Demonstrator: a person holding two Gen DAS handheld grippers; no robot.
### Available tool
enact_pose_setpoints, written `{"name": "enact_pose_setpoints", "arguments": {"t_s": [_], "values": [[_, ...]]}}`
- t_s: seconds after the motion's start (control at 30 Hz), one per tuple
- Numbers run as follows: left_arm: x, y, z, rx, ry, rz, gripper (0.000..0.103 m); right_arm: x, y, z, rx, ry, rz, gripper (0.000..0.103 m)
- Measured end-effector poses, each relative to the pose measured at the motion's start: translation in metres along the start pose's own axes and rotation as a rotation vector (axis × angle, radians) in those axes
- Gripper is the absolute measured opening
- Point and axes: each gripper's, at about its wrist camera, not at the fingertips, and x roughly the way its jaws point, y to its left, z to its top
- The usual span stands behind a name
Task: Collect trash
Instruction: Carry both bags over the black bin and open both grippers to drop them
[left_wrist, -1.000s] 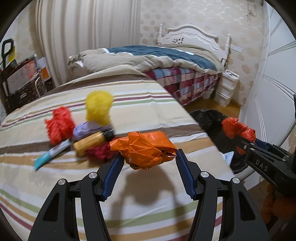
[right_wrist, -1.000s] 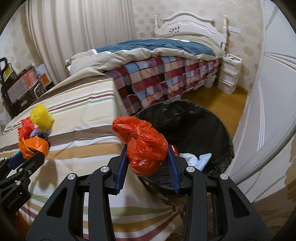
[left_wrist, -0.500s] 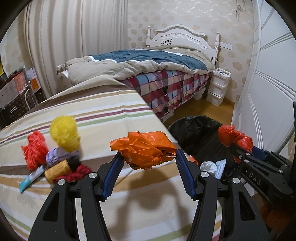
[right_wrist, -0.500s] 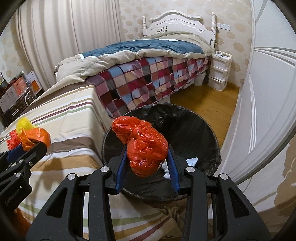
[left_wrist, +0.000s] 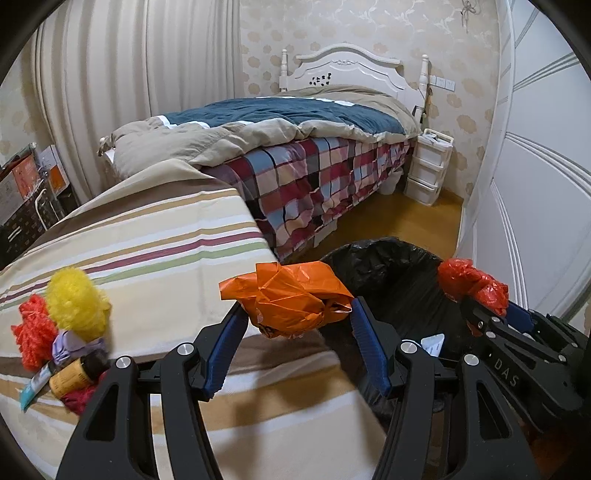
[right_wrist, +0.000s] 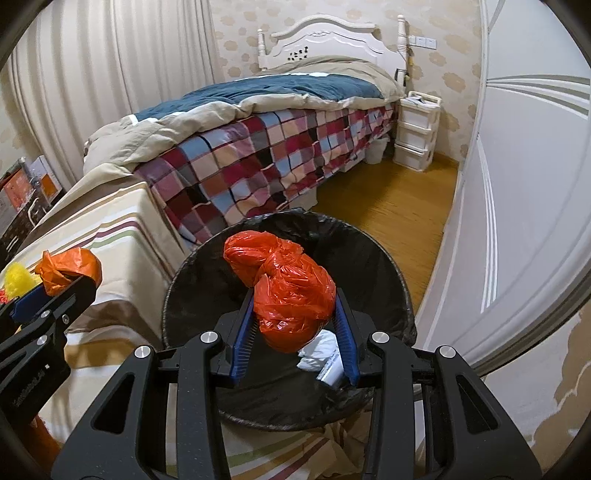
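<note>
One white scrap (right_wrist: 319, 350) half hidden behind red bag (right_wrist: 291, 295).

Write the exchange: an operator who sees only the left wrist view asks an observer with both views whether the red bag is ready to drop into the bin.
Operator: Is the red bag actually over the bin?
Observer: Yes. In the right wrist view the red bag hangs over the middle of the black-lined bin's opening.
Operator: Do the right tongs grip it squarely?
Observer: The right tongs press it from both sides with their blue pads.
</note>
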Motion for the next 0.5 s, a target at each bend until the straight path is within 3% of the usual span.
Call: {"name": "enact_pose_setpoints", "arguments": {"t_s": [0.5], "values": [[0.032, -0.019, 0.016, 0.043, 0.026, 0.017, 0.06, 0.022, -0.012, 0.015, 0.031, 0.005, -0.035, 0.04]]}}
